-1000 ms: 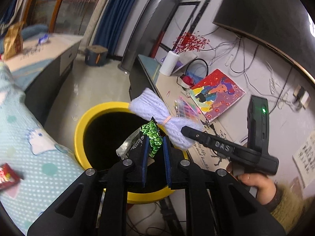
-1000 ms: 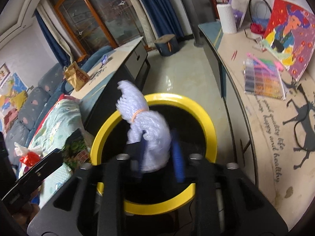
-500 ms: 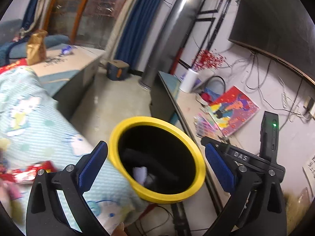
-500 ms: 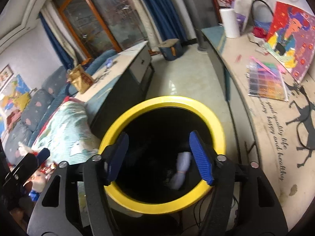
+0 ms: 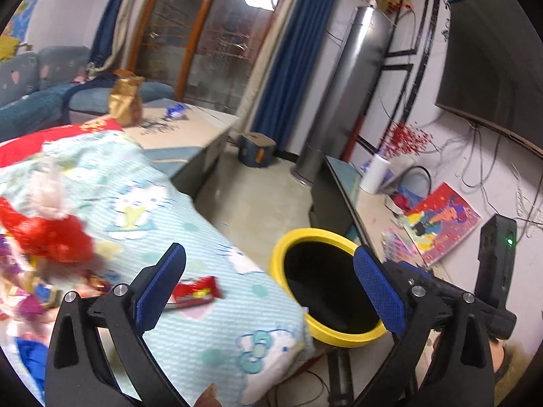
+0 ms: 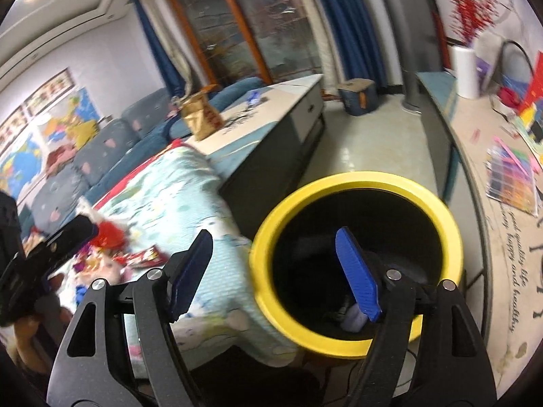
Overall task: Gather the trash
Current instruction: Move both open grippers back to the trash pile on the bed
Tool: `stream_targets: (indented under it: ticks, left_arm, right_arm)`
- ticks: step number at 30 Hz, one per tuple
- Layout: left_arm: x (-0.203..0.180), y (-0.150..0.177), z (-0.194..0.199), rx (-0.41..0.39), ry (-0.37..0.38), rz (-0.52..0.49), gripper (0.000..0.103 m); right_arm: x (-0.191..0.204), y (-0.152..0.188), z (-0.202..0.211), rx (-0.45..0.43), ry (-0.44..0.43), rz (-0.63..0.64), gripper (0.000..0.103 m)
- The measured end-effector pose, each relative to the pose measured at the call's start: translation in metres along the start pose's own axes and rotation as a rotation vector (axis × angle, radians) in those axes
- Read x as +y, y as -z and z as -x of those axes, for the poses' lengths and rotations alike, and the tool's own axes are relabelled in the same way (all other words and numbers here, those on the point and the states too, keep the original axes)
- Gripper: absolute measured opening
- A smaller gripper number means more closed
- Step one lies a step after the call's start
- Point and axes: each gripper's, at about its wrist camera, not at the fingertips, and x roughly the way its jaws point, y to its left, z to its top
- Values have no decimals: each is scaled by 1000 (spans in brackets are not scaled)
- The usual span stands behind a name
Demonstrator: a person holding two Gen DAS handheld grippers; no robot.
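A: What is shown at this moment?

B: Two hand-held tongs are seen from their own cameras. The left gripper [image 5: 269,281] is spread wide with nothing between its blue pads. The right gripper [image 6: 273,273] is also parted and empty; its jaws have just been opening. A yellow-rimmed bin [image 6: 437,210] stands beside a bed covered by a pale blue cartoon blanket [image 5: 142,200].

A: Where is the trash?

B: A pale bundle [image 6: 353,320] can be made out at the bottom of the bin. More is left on the blanket: a red wrapper [image 5: 197,290] near the left pads, a red and white plastic bag [image 5: 51,230] farther off, and a blurred heap of small colourful scraps [image 5: 23,288] at the edge of the view.

A: What could go wrong from here?

B: The next piece is probably to be picked from the blanket. Soft cloth could be pinched along with a flat wrapper, so the blanket might be dragged. A thin wrapper could also be missed or slip from the pads. The bin's rim touches the blanket's edge, so the bin could be knocked by a hasty swing.
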Motion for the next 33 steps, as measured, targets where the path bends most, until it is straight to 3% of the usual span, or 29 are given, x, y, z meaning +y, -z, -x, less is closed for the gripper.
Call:
stream_targets:
  ticks: [22, 33]
  left_arm:
    - [105, -7, 84, -134, -214, 142, 96]
    - [174, -6, 113, -169, -331, 248, 96]
  right_arm:
    - [120, 19, -10, 72, -197, 279, 68]
    - [202, 20, -29, 63, -339, 436, 68]
